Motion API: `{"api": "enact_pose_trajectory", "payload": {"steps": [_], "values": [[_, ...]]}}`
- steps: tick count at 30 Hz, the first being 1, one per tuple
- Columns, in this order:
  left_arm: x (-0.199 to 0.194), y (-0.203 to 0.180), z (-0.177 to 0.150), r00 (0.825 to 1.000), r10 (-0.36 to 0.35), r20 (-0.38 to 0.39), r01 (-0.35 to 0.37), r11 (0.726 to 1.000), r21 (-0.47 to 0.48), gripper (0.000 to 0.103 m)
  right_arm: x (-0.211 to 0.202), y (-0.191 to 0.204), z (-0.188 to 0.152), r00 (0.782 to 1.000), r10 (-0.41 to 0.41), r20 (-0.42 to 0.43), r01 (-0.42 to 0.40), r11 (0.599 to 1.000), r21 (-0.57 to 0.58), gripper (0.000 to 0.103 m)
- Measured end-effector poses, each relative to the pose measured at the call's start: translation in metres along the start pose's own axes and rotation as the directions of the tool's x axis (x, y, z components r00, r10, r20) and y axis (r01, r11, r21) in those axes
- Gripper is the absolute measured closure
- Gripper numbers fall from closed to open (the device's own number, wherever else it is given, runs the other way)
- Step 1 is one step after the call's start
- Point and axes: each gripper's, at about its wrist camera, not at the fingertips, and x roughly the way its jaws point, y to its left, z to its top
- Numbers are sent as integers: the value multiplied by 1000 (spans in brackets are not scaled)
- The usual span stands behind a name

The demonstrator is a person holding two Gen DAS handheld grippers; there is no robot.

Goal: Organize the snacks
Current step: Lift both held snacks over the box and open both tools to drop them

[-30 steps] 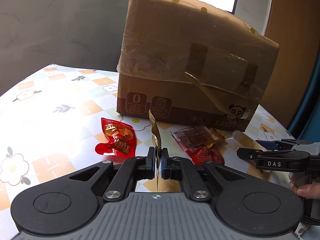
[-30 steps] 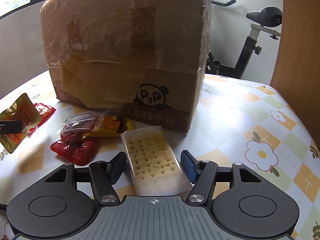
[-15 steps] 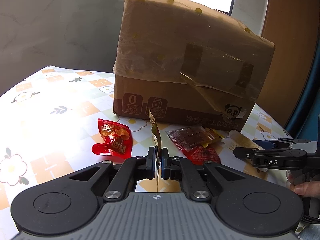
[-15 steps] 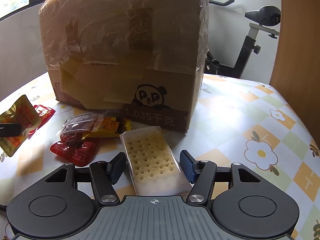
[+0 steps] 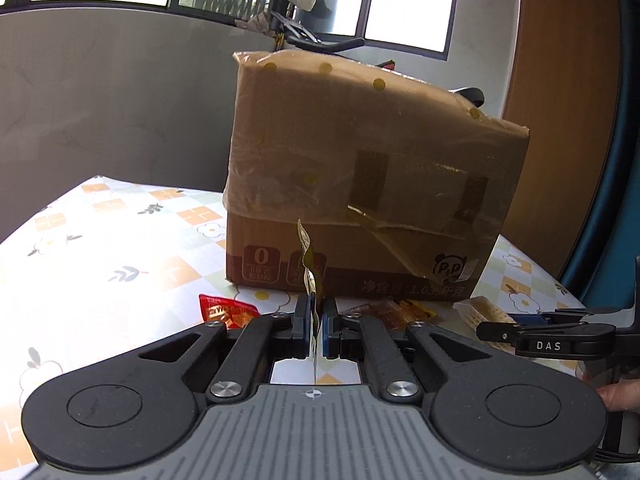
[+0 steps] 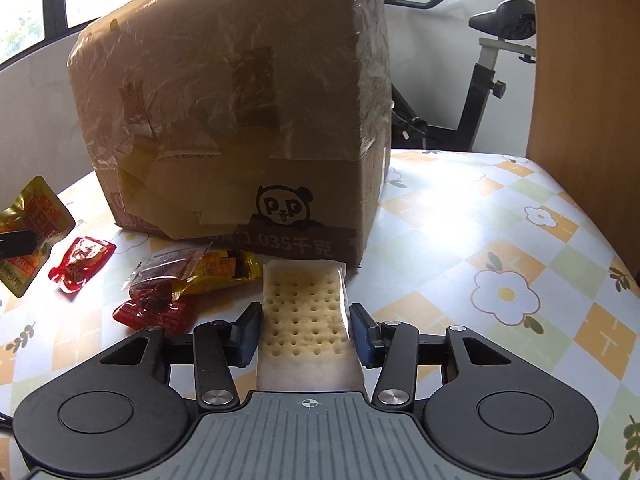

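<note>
Left gripper (image 5: pixel 316 316) was clamped edge-on on a thin gold foil snack pouch (image 5: pixel 307 264). Right gripper (image 6: pixel 305 330) straddled the pale perforated cracker pack (image 6: pixel 306 316), pads nearly touching; contact unclear. Advice: square both pads on its long edges, then lift toward the taped cardboard box (image 6: pixel 240 128) ahead.

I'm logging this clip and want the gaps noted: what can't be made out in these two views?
- Box top: above both cameras, so open or shut is unclear.
- Gold packet: edge-on in the left gripper; in the right view its print is too small to read.
- Cracker pack: near end hidden under the right gripper, and whether the pads touch it is unclear.
- Red packet: partly behind the left gripper.
</note>
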Motion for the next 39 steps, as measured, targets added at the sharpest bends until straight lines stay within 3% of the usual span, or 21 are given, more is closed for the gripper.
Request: {"api": "enact_pose_trajectory", "payload": {"steps": [8,17,22,27,32,33,35,36,37,39], "values": [[-17,-4,38,993,-46,106,45,999,12,97,-58,-20,32,988,-17,156,6,997,75,60],[-26,-17,112,965,-90,246,71,994,85,97,-110,-21,114,930,31,367,-50,998,42,60],[2,-17,158,965,-120,234,106,992,72,97,-90,-8,167,925,66,373,-64,998,-17,60],[49,-21,194,978,-102,180,95,994,46,97,-35,14,212,956,32,293,-19,999,-49,60],[80,-24,204,988,-91,123,81,994,78,96,7,21,227,977,-7,215,6,1000,2,59],[84,-26,204,991,-76,114,64,993,101,93,11,22,227,978,-5,206,4,1000,2,57],[87,-27,203,995,-32,95,17,989,147,69,12,26,223,978,-4,210,9,1000,-20,54],[84,-25,201,994,-26,103,10,988,152,48,11,27,221,977,-6,214,13,999,-32,48],[81,-20,199,992,-32,118,14,989,149,41,9,28,219,976,-4,217,15,999,-46,45],[75,-11,196,993,-38,113,23,991,135,41,2,29,213,975,-1,223,16,998,-67,45]]}}
